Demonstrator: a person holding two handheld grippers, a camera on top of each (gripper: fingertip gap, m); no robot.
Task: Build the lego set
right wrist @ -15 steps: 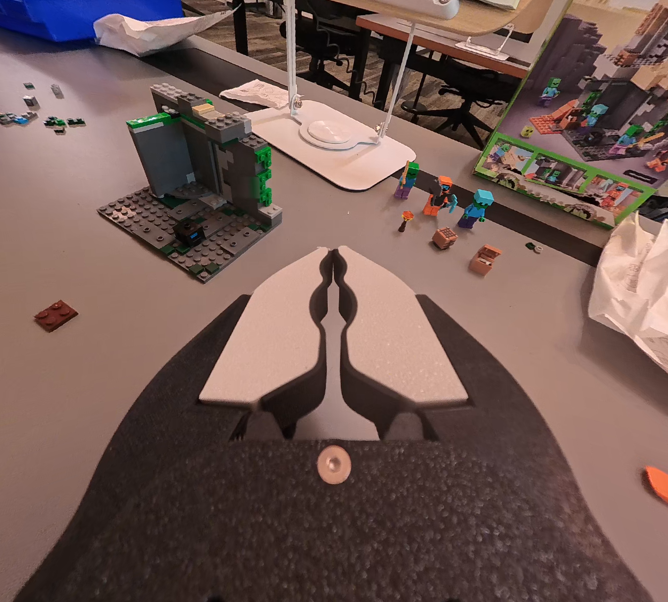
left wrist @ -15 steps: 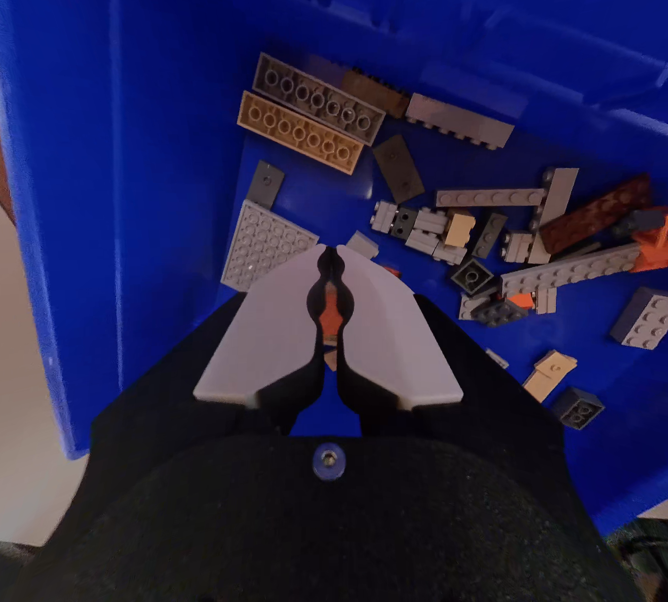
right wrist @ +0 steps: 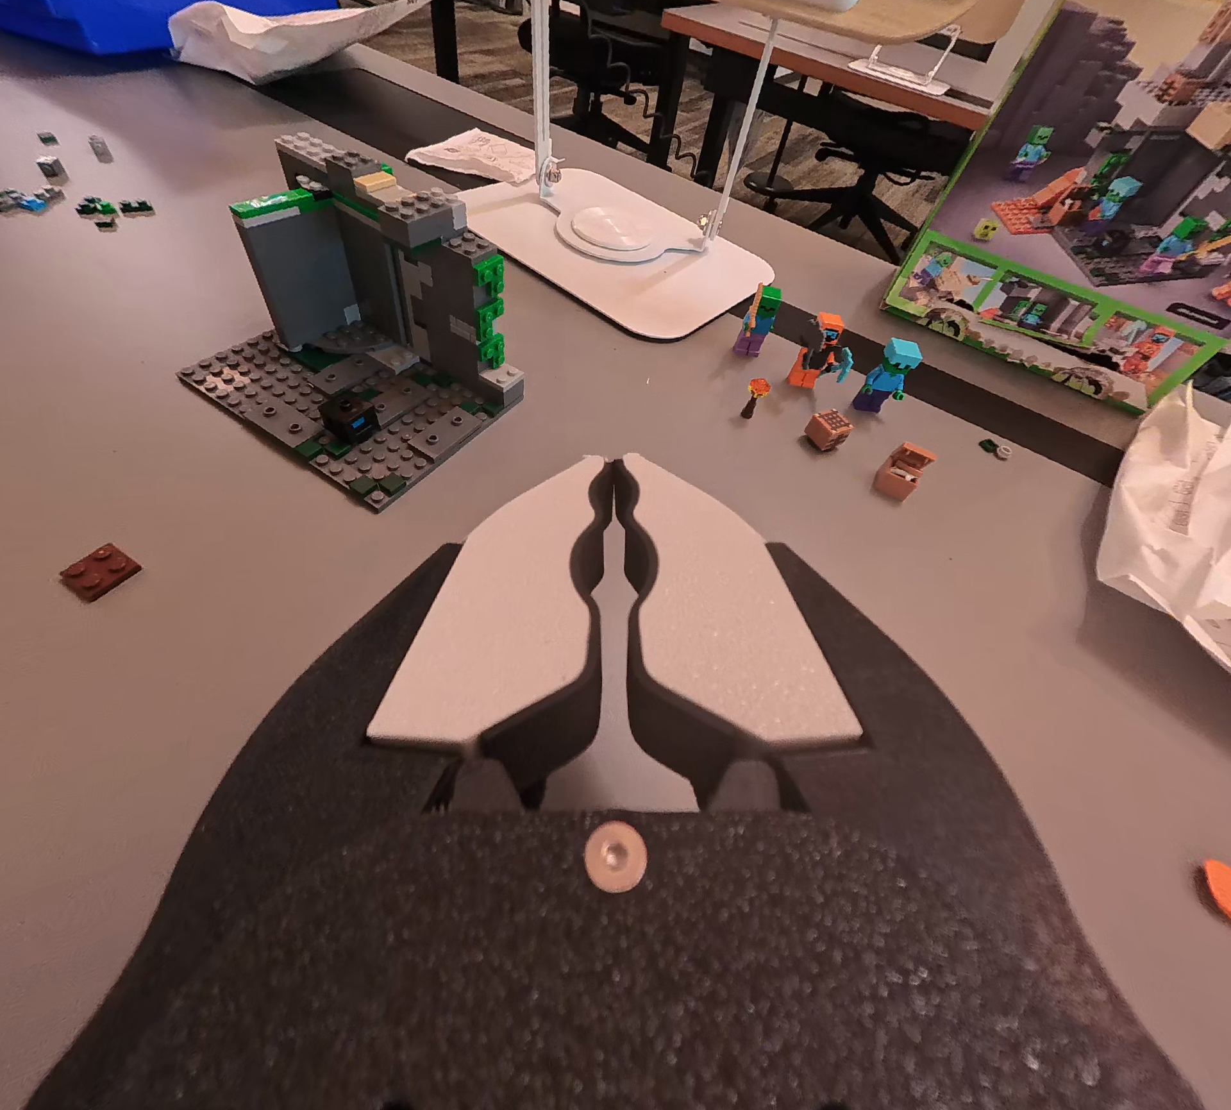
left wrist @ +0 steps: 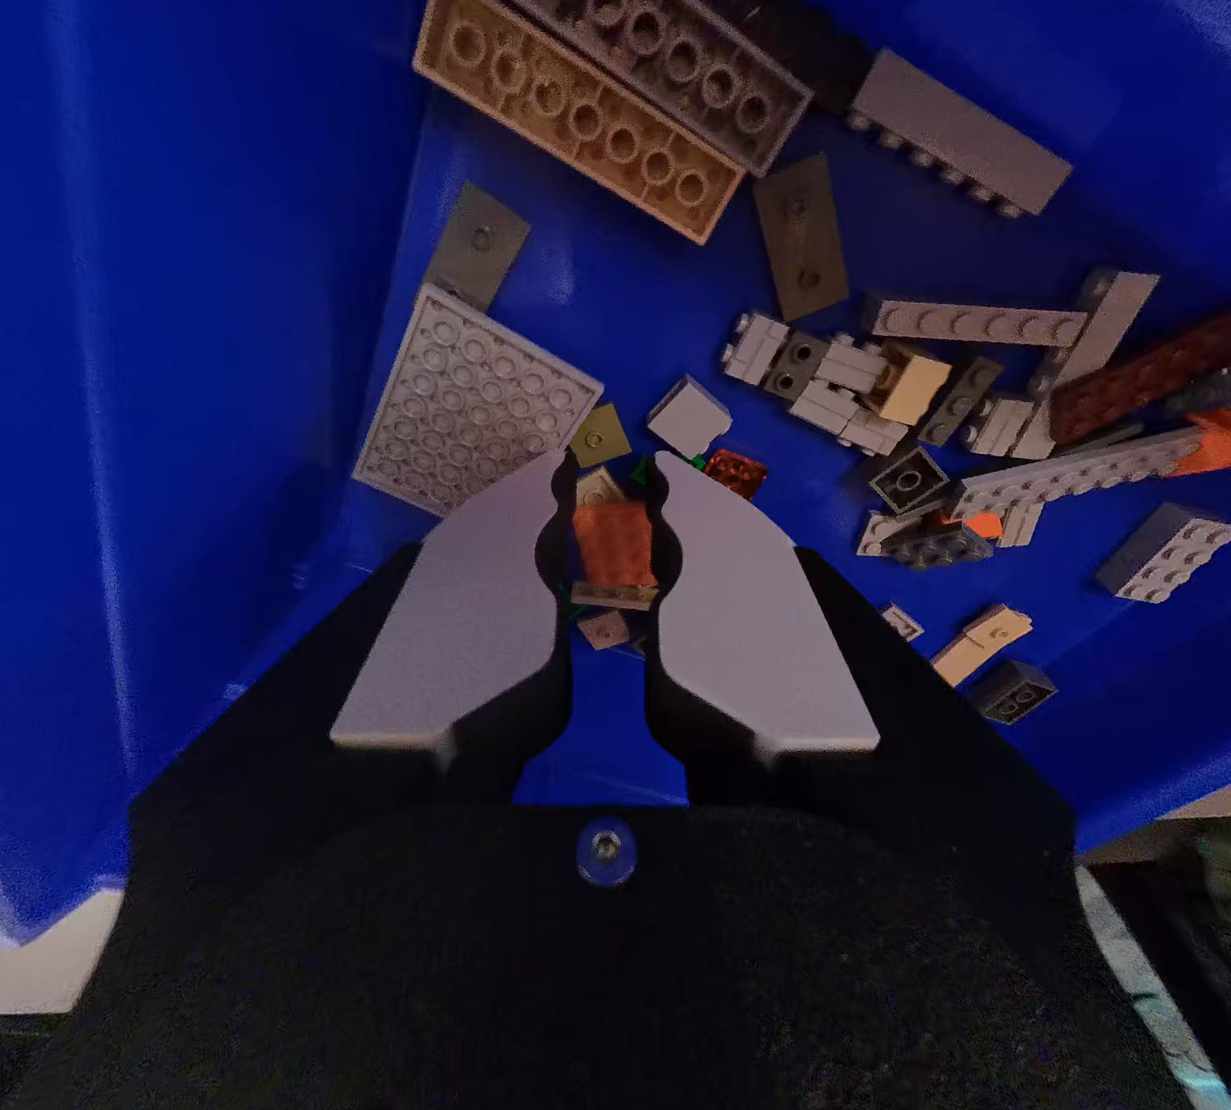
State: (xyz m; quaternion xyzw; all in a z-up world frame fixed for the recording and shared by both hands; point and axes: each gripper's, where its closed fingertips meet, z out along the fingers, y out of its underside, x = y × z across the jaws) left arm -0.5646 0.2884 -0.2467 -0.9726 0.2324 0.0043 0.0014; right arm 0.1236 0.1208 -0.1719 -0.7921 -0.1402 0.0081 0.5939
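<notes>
left wrist view:
left gripper (left wrist: 609,468): inside the blue bin (left wrist: 200,345), lower than 0.5 s ago; loose bricks fill more of the frame
fingers (left wrist: 479,585): were nearly shut, now parted to a narrow gap, holding nothing
orange piece (left wrist: 613,545): on the bin floor, seen through the gap between the fingers (contact with the pads: cannot tell)
grey square plate (left wrist: 476,402): just left of the fingertips
tan long plate (left wrist: 576,102): far end of the bin, side by side with a dark grey long plate (left wrist: 636,22)
other bricks: scattered right of the gripper

right wrist view:
right gripper (right wrist: 609,465): above the grey table (right wrist: 166,711), same place as before
fingers (right wrist: 493,611): tips together, nothing between them
partial lego build (right wrist: 363,305): on the table ahead-left, unchanged
three minifigures (right wrist: 822,348): ahead-right, near the set box (right wrist: 1092,198)
dark red plate (right wrist: 100,570): alone, far left
white stand base (right wrist: 619,252): behind the build
</notes>
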